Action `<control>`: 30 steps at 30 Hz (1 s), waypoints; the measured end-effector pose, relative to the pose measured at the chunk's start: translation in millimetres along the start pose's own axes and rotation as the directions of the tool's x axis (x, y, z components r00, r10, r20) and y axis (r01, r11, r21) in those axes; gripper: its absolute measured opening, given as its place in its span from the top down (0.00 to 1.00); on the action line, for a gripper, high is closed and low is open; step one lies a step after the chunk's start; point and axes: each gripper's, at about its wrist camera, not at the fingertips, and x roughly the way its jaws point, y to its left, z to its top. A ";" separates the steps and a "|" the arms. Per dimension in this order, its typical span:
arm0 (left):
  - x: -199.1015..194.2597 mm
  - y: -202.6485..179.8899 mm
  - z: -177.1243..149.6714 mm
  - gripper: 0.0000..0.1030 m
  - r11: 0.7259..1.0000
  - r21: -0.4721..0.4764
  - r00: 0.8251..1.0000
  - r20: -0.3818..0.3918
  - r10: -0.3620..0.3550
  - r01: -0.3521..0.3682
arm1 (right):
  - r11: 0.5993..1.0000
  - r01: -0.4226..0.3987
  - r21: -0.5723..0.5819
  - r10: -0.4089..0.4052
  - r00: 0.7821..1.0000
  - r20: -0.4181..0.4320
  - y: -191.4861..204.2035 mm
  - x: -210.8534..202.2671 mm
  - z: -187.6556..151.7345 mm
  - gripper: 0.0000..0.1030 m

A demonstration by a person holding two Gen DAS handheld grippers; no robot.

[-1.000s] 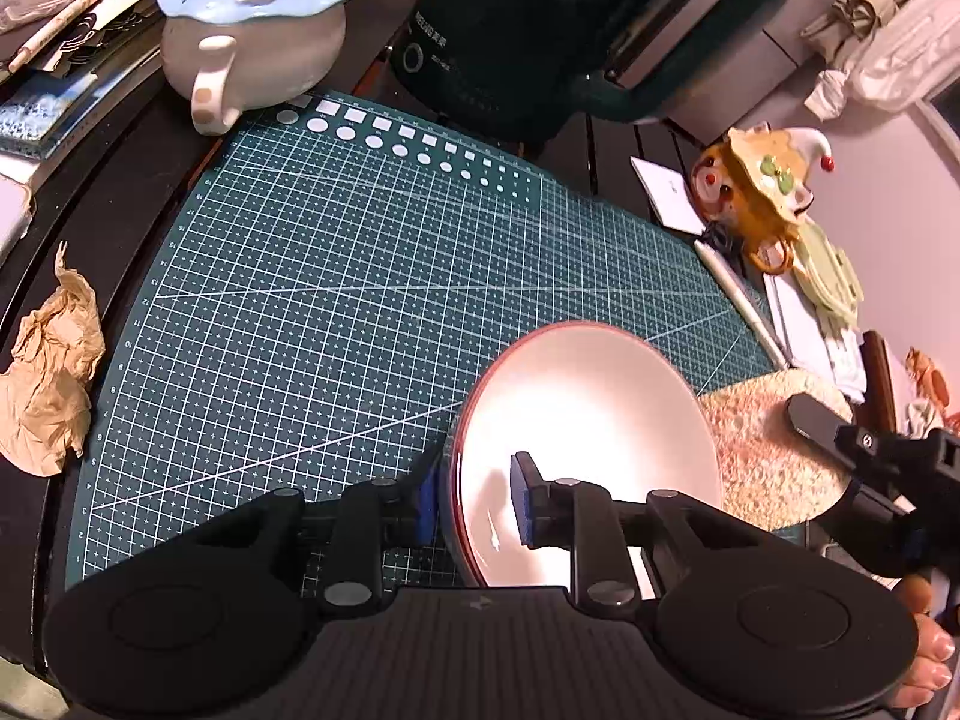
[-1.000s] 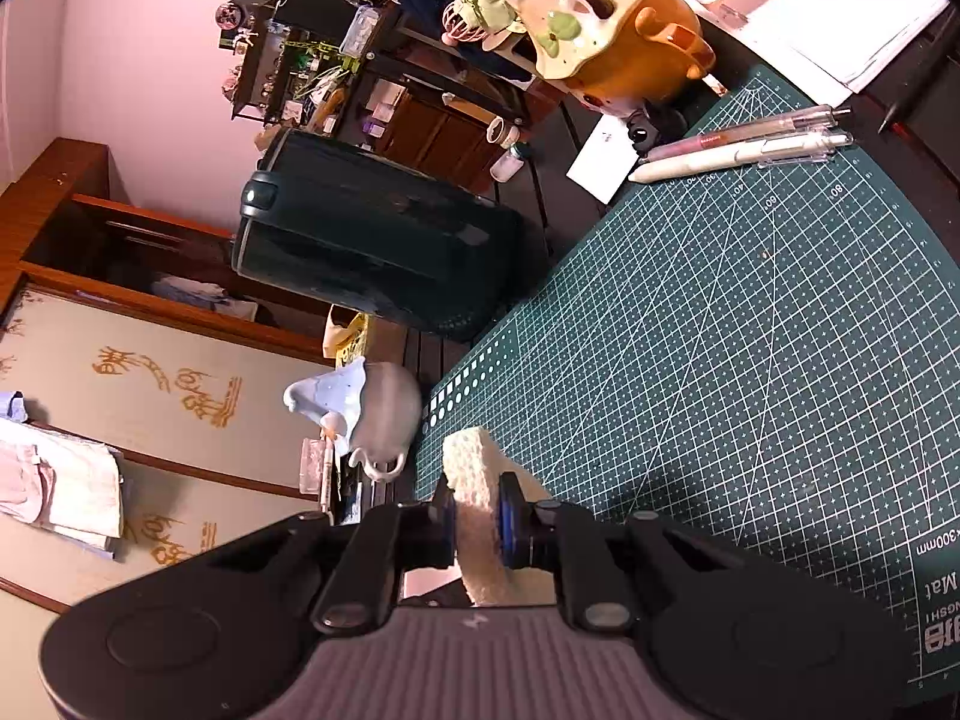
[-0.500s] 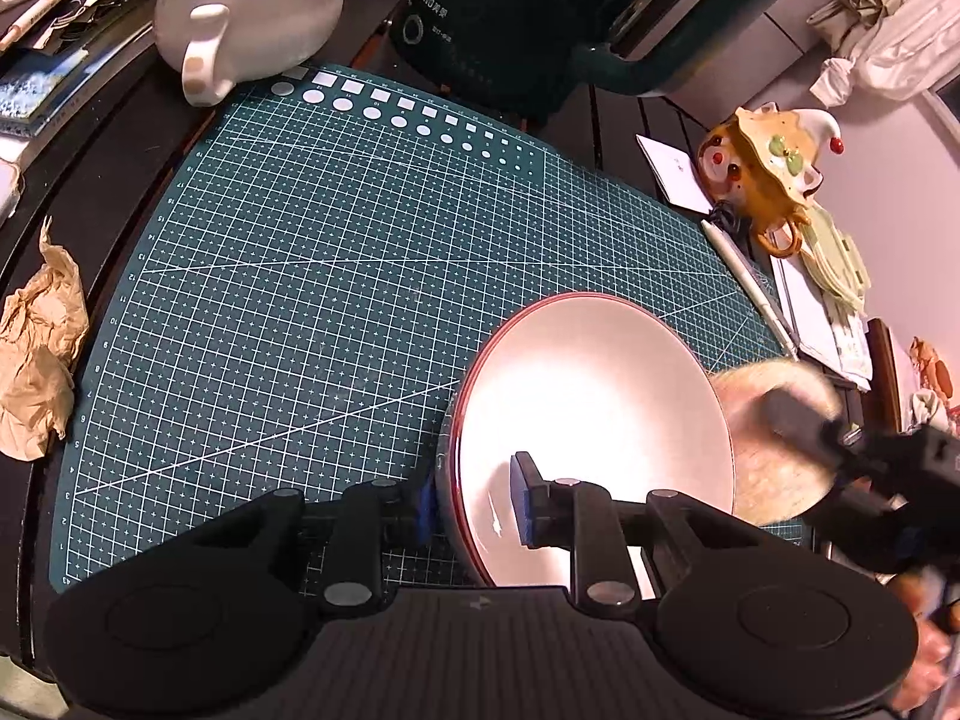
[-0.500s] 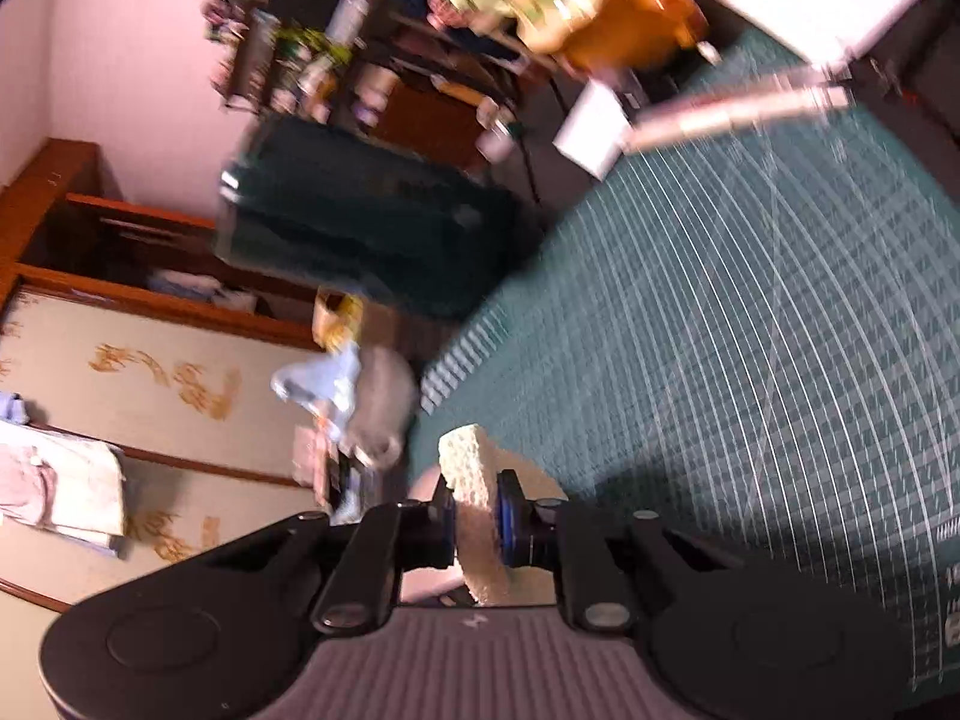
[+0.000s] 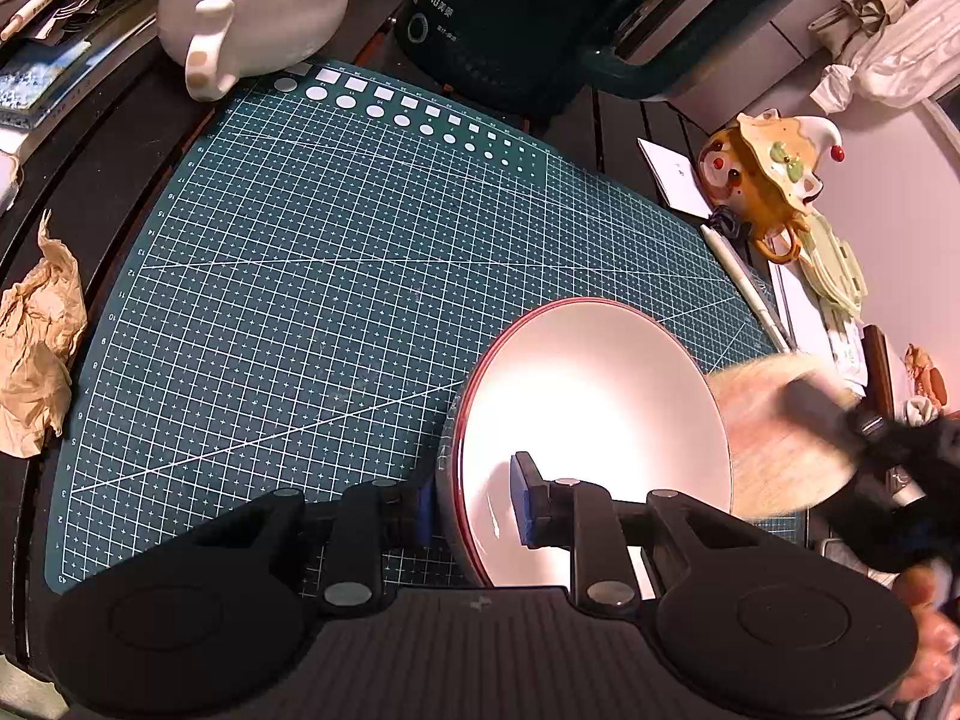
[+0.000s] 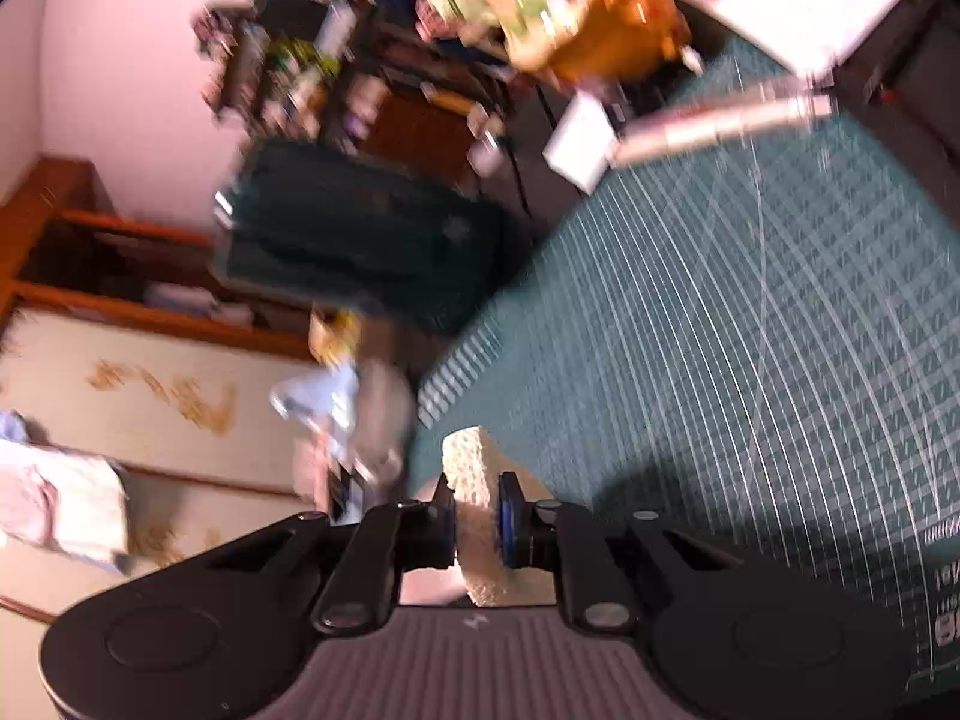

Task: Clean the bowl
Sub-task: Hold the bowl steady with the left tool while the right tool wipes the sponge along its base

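Note:
A white bowl [image 5: 591, 414] with a red rim is tilted up over the green cutting mat [image 5: 336, 276]. My left gripper [image 5: 471, 501] is shut on the bowl's near rim, one finger inside and one outside. My right gripper [image 6: 477, 519] is shut on a round beige sponge [image 6: 477, 480]. In the left wrist view the sponge [image 5: 774, 438] is blurred with motion and overlaps the bowl's right rim, with the right gripper's black body [image 5: 888, 468] behind it.
A dark green kettle [image 5: 540, 12] and a blue-lidded teapot [image 5: 252, 6] stand at the mat's far edge. A clown-shaped pot [image 5: 768, 180], pens [image 5: 744, 282] and papers lie to the right. Crumpled brown paper [image 5: 36, 336] lies left of the mat.
The right gripper has swung the sponge in from the right until it overlaps the bowl's right rim. The left gripper has tilted the bowl slightly further up and back.

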 end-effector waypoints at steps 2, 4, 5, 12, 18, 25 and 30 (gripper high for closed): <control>0.1 0.0 0.2 0.78 1.000 0.000 1.000 0.001 0.000 0.000 | 1.000 -0.004 -0.014 0.004 1.000 -0.003 1.0 0.6 -1.1 0.88; 0.2 0.1 0.2 0.78 1.000 0.000 1.000 0.001 -0.001 0.001 | 0.999 0.045 -0.027 -0.047 0.998 -0.049 -3.4 13.3 -9.1 0.88; 0.3 0.2 0.2 0.78 1.000 0.000 1.000 0.001 -0.001 0.001 | 0.998 0.060 -0.030 -0.062 0.996 -0.058 -3.8 15.8 -10.2 0.88; 1.7 -0.1 1.8 0.78 1.000 0.003 1.000 -0.002 0.000 0.000 | 0.999 0.023 -0.036 -0.023 1.000 -0.012 2.0 4.8 -4.5 0.88; 1.8 0.4 1.9 0.78 1.000 0.003 1.000 -0.002 -0.001 0.001 | 0.997 0.073 -0.041 -0.074 0.996 -0.045 -1.2 14.3 -8.3 0.88; 1.4 1.5 1.9 0.78 1.000 0.000 1.000 -0.002 -0.001 0.001 | 0.995 0.083 -0.064 -0.086 0.995 -0.048 -0.5 17.4 -12.0 0.88; 1.7 1.3 1.9 0.78 1.000 -0.001 1.000 -0.002 0.002 -0.002 | 0.998 0.029 -0.064 -0.029 1.000 -0.001 8.3 0.6 -2.9 0.88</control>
